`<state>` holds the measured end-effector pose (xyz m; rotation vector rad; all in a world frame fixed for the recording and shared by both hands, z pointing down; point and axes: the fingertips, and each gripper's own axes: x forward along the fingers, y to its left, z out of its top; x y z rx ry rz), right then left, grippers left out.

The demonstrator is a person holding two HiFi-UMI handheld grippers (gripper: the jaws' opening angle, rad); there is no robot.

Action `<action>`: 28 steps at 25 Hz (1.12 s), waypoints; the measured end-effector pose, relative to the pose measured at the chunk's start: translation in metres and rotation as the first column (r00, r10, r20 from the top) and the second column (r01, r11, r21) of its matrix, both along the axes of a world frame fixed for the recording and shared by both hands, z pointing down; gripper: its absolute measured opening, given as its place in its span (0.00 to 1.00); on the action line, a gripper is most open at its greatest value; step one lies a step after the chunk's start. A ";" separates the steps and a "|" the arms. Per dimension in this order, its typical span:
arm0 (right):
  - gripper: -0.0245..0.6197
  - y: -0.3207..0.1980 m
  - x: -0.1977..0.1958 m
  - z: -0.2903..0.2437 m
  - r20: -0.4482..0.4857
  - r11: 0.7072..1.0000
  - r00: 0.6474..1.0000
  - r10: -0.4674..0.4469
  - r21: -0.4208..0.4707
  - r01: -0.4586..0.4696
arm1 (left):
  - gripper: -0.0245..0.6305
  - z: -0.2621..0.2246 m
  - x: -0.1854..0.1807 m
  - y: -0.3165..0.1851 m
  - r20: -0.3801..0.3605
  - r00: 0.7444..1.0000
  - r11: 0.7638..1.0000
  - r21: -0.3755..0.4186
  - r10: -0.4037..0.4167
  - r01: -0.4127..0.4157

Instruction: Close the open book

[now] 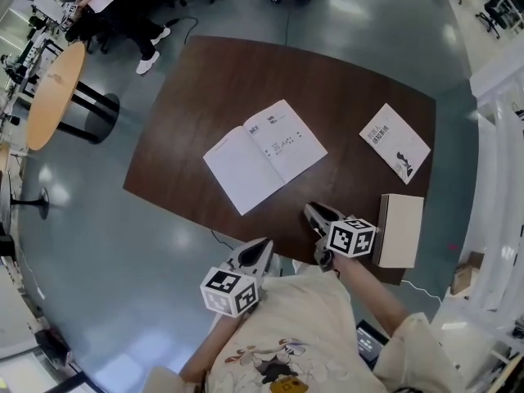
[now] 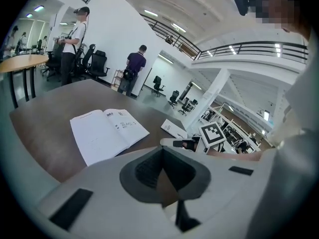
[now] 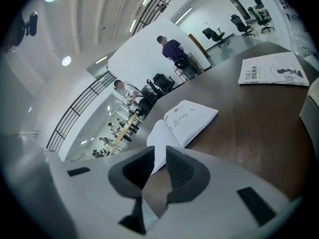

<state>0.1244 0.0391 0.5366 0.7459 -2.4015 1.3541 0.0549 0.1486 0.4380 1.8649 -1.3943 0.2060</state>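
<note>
An open white book lies flat in the middle of the dark brown table, its printed page on the right. Both grippers hover at the table's near edge, short of the book and touching nothing. My left gripper is shut and empty; in the left gripper view its jaws meet, with the book ahead to the left. My right gripper is open with a narrow gap and nothing in it; in the right gripper view the book lies just beyond.
A closed booklet lies at the table's far right. A pale box stands at the near right edge beside my right gripper. A round wooden table stands to the left, and people and office chairs are farther back.
</note>
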 end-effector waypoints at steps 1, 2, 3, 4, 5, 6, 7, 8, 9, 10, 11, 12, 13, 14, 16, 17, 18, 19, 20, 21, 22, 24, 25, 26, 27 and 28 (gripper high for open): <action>0.14 -0.004 -0.003 0.004 -0.001 1.000 1.000 0.011 -0.007 -0.011 | 0.05 0.002 -0.006 -0.001 0.007 1.000 1.000 0.000 -0.001 0.001; 0.14 -0.008 -0.005 0.008 -0.003 1.000 1.000 0.023 -0.015 -0.023 | 0.05 0.002 -0.011 -0.001 0.015 1.000 1.000 0.001 -0.003 0.003; 0.15 -0.012 -0.006 0.012 -0.005 0.999 0.999 0.035 -0.026 -0.036 | 0.05 0.002 -0.016 -0.002 0.022 1.000 1.000 0.002 -0.005 0.005; 0.15 -0.016 -0.008 0.016 -0.007 0.998 0.999 0.046 -0.036 -0.046 | 0.04 0.002 -0.020 -0.002 0.026 1.000 1.000 0.003 -0.005 0.005; 0.15 -0.020 -0.010 0.021 -0.012 0.998 0.999 0.053 -0.045 -0.054 | 0.05 0.002 -0.024 -0.003 0.028 1.000 1.000 0.003 -0.006 0.005; 0.15 -0.023 -0.012 0.026 -0.019 0.997 0.998 0.056 -0.052 -0.057 | 0.04 0.003 -0.027 -0.003 0.029 1.000 1.000 0.003 -0.006 0.006; 0.15 -0.027 -0.014 0.032 -0.029 0.997 0.998 0.058 -0.058 -0.059 | 0.05 0.004 -0.030 -0.003 0.030 1.000 1.000 0.001 -0.008 0.008; 0.15 -0.031 -0.016 0.038 -0.036 0.996 0.998 0.059 -0.066 -0.062 | 0.05 0.005 -0.034 -0.003 0.032 0.999 1.000 0.000 -0.012 0.012; 0.15 -0.034 -0.018 0.044 -0.041 0.995 0.997 0.063 -0.077 -0.066 | 0.05 0.006 -0.038 -0.002 0.033 0.999 1.000 -0.002 -0.018 0.018; 0.15 -0.038 -0.021 0.050 -0.043 0.993 0.997 0.069 -0.093 -0.073 | 0.05 0.007 -0.042 -0.002 0.034 0.999 1.000 -0.004 -0.027 0.027; 0.15 -0.041 -0.023 0.055 -0.043 0.990 0.996 0.078 -0.111 -0.082 | 0.05 0.009 -0.046 -0.001 0.033 0.999 0.999 -0.006 -0.037 0.037; 0.16 -0.045 -0.025 0.060 -0.043 0.987 0.995 0.087 -0.129 -0.092 | 0.05 0.010 -0.050 -0.001 0.032 0.998 0.999 -0.007 -0.049 0.049; 0.16 -0.049 -0.026 0.065 -0.044 0.984 0.994 0.097 -0.145 -0.102 | 0.05 0.010 -0.054 -0.001 0.029 0.998 0.998 -0.008 -0.062 0.063; 0.17 -0.053 -0.027 0.070 -0.044 0.981 0.993 0.105 -0.160 -0.111 | 0.05 0.011 -0.058 0.000 0.025 0.997 0.997 -0.010 -0.076 0.076; 0.18 -0.061 -0.029 0.078 -0.043 0.974 0.992 0.120 -0.190 -0.126 | 0.05 0.011 -0.063 0.001 0.016 0.995 0.995 -0.016 -0.099 0.099; 0.18 -0.064 -0.031 0.082 -0.041 0.969 0.991 0.129 -0.207 -0.135 | 0.05 0.012 -0.064 0.002 0.011 0.994 0.994 -0.021 -0.107 0.107; 0.19 -0.068 -0.032 0.086 -0.039 0.964 0.989 0.140 -0.222 -0.145 | 0.05 0.012 -0.065 0.002 0.008 0.994 0.993 -0.025 -0.112 0.112; 0.19 -0.071 -0.033 0.090 -0.037 0.959 0.988 0.152 -0.236 -0.156 | 0.05 0.013 -0.066 0.003 0.006 0.993 0.993 -0.029 -0.116 0.116; 0.19 -0.075 -0.033 0.094 -0.036 0.954 0.986 0.165 -0.248 -0.168 | 0.05 0.013 -0.066 0.003 0.005 0.993 0.993 -0.031 -0.117 0.117; 0.20 -0.080 -0.034 0.098 -0.035 0.949 0.983 0.178 -0.259 -0.181 | 0.05 0.014 -0.066 0.003 0.005 0.993 0.992 -0.034 -0.118 0.118; 0.20 -0.085 -0.034 0.102 -0.035 0.944 0.981 0.192 -0.268 -0.194 | 0.05 0.015 -0.067 0.002 0.006 0.993 0.992 -0.036 -0.119 0.119; 0.20 -0.095 -0.035 0.109 -0.032 0.932 0.974 0.224 -0.287 -0.224 | 0.05 0.017 -0.068 0.001 0.009 0.993 0.992 -0.041 -0.122 0.122; 0.20 -0.100 -0.035 0.112 -0.029 0.923 0.970 0.243 -0.299 -0.241 | 0.05 0.018 -0.070 0.000 0.010 0.992 0.991 -0.043 -0.125 0.125; 0.21 -0.104 -0.035 0.116 -0.026 0.914 0.965 0.262 -0.314 -0.257 | 0.05 0.019 -0.072 0.000 0.011 0.991 0.990 -0.044 -0.130 0.130; 0.21 -0.108 -0.035 0.119 -0.023 0.904 0.959 0.281 -0.330 -0.273 | 0.04 0.021 -0.074 0.000 0.011 0.991 0.990 -0.046 -0.136 0.136; 0.21 -0.111 -0.036 0.123 -0.022 0.893 0.954 0.299 -0.346 -0.287 | 0.05 0.022 -0.077 0.000 0.011 0.990 0.989 -0.047 -0.142 0.142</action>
